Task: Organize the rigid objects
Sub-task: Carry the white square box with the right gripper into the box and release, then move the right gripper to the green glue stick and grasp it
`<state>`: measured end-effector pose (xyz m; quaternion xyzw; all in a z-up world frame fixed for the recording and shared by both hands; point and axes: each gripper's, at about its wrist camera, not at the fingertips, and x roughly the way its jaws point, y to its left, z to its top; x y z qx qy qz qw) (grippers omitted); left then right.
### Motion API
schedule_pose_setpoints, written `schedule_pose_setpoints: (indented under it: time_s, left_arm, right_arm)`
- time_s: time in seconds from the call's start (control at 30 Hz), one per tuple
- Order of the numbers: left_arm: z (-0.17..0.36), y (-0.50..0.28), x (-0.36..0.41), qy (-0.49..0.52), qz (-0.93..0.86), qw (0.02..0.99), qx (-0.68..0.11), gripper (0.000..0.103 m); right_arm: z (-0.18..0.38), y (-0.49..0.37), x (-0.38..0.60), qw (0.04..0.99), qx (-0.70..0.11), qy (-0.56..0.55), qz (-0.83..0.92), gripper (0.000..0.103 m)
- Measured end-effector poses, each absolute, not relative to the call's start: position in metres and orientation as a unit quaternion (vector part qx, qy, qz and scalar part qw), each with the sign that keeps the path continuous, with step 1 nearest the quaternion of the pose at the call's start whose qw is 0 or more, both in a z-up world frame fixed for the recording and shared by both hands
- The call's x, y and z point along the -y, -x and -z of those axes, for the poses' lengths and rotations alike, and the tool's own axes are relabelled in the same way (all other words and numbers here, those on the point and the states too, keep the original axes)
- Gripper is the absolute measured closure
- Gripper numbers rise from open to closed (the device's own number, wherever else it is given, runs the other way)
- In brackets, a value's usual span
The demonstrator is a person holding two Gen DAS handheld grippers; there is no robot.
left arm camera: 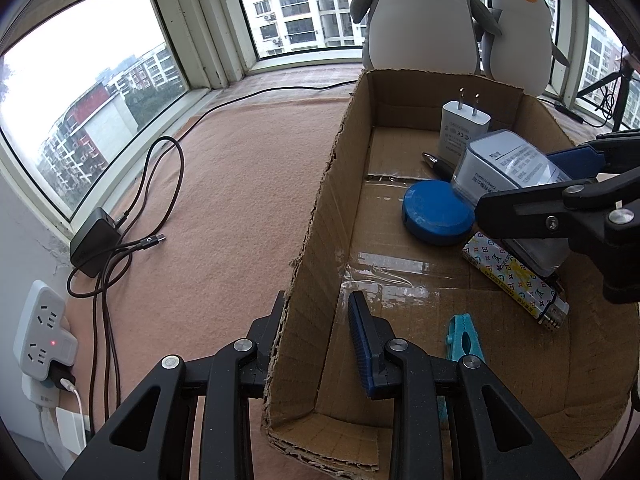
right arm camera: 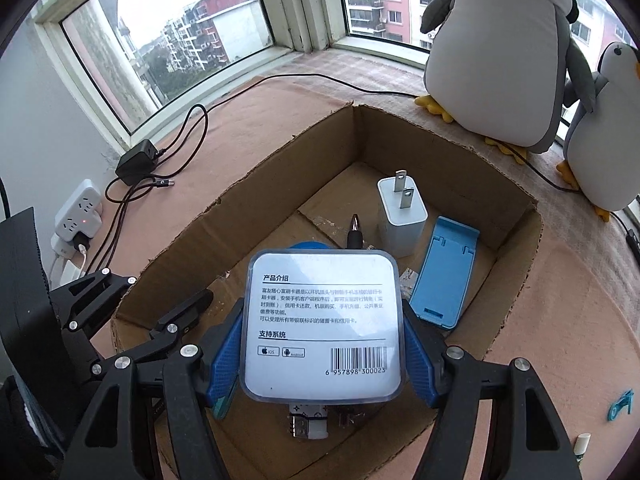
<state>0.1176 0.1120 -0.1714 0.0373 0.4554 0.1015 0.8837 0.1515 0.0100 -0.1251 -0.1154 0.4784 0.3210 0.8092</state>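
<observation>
Fingers of right gripper (right arm camera: 322, 344) clasp clear case (right arm camera: 322, 326); left gripper (left arm camera: 316, 344) pinches box wall (left arm camera: 316, 240).

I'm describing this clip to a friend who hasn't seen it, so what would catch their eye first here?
First, the clear plastic case with a printed label and barcode, pinched in the right tongs over the cardboard box. Next, the left tongs, clamped on the box's near-left wall. Behind the box, two plush penguins stand by the window.
</observation>
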Motion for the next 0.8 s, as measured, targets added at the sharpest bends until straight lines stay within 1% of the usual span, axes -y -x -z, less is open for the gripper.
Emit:
schedule_pose_setpoints:
  time_s: [0.13, 0.2, 0.53, 0.8]
  left_arm:
    - [0.171, -0.118, -0.112, -0.037, -0.101, 0.884, -0.455, 0.073]
    - [0.171, -0.118, -0.112, -0.038, -0.102, 0.884, -0.455, 0.073]
    - [0.171, -0.117, -0.112, -0.037, -0.102, 0.884, -0.455, 0.073]
    - [0.171, -0.117, -0.112, -0.038, -0.102, 0.884, -0.455, 0.073]
  right_arm:
    - [0.125, -0.151, -0.014, 0.811, -0.475, 0.120, -0.321, 0.035]
    - [0.123, -0.151, -0.014, 0.815, -0.471, 0.117, -0.317, 0.027]
    - [0.106, -0.149, 0.008, 0.828, -0.458, 0.083, -0.312, 0.027]
    - [0.090, -0.135, 0.052, 0.849, -0.442, 0.066, -0.282, 0.027]
